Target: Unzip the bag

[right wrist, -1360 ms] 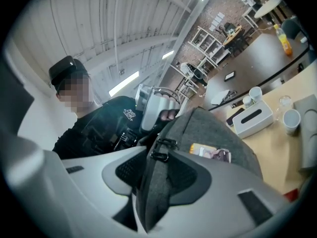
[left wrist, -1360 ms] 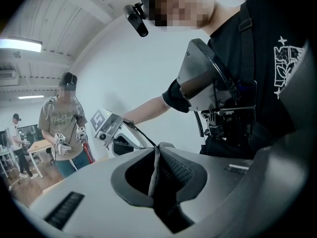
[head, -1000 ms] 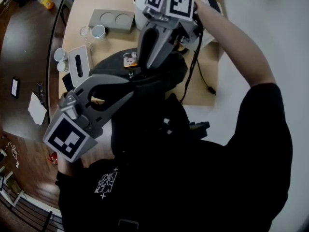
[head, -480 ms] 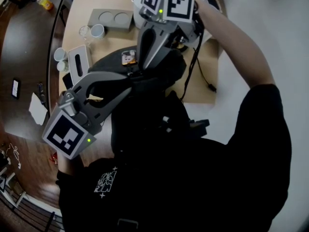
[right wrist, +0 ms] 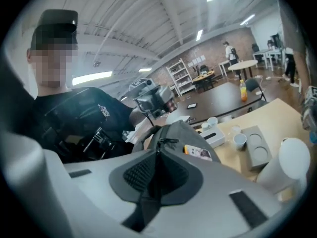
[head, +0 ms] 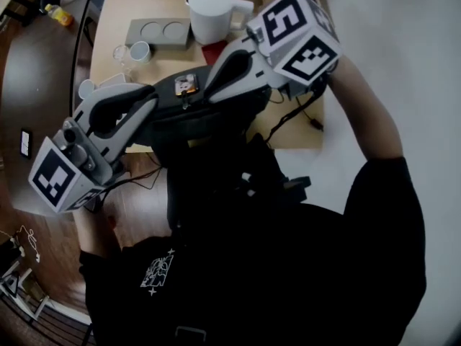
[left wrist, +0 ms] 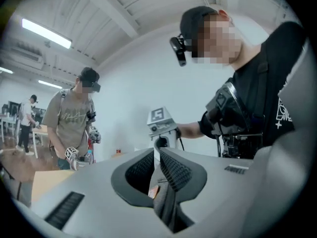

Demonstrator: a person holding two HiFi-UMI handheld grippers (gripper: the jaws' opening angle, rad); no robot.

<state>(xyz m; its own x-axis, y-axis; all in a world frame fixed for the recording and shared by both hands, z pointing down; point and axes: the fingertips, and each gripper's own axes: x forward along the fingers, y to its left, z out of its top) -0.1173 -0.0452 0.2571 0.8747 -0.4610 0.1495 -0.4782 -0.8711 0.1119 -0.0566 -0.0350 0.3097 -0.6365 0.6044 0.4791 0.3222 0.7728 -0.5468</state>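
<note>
Right gripper view: right claw [right wrist: 157, 157] closing on bag [right wrist: 184, 133]; left claw [left wrist: 157, 160] pinching bag.

White beamed ceiling [right wrist: 148, 19] with strip lights [right wrist: 91, 77], brick back wall [right wrist: 213, 46], open shelving [right wrist: 179, 76], dark wood floor [head: 47, 262].

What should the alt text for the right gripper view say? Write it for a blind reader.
The right gripper is closing its jaws on a dark strap at the near end of a grey bag, whose zipper runs straight ahead. Beyond the bag, a wooden table holds a white pitcher and cups.
</note>
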